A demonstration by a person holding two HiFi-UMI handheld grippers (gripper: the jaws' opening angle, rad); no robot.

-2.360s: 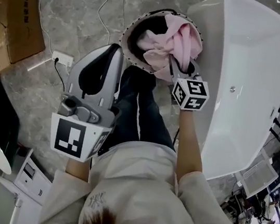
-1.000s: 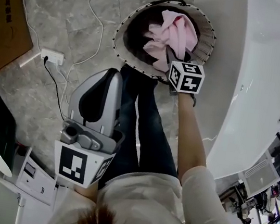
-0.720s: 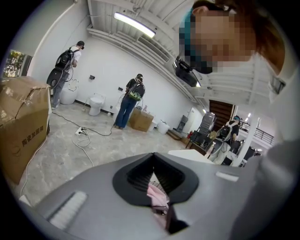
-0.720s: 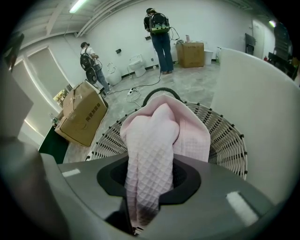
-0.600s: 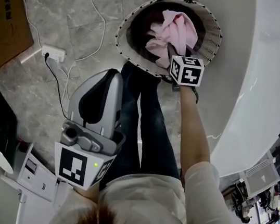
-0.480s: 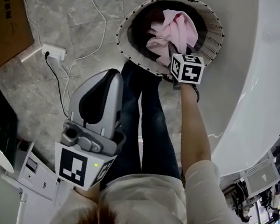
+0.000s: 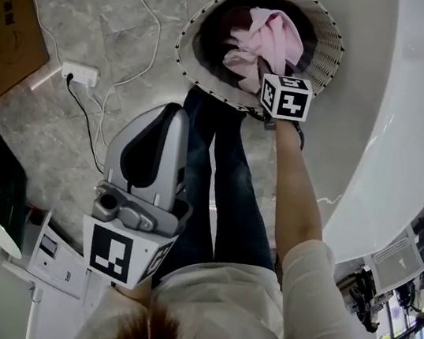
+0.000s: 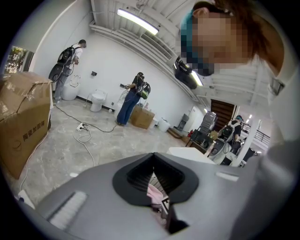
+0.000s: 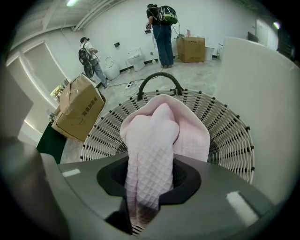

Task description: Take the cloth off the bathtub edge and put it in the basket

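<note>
Pink waffle cloth (image 9: 150, 140): pinched in right gripper (image 7: 261, 73), lowered into wicker basket (image 9: 229, 131). Step: depositing. Next: spread jaws, release.

Under me grey marble floor (image 7: 100, 19) w/ power strip (image 7: 78, 72); cardboard box (image 7: 8, 21) at my left; white walls (image 8: 108, 61), ceiling strip light (image 8: 138, 22).

One cloth (image 7: 272, 39), one basket (image 7: 323, 56), one bathtub (image 7: 419, 118), left claw (image 7: 169, 112), right claw (image 7: 261, 70).

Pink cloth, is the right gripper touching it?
Touching. The right gripper view shows the right gripper shut on the pink cloth, a fold of which is pinched in its grip, with the basket just beyond.
</note>
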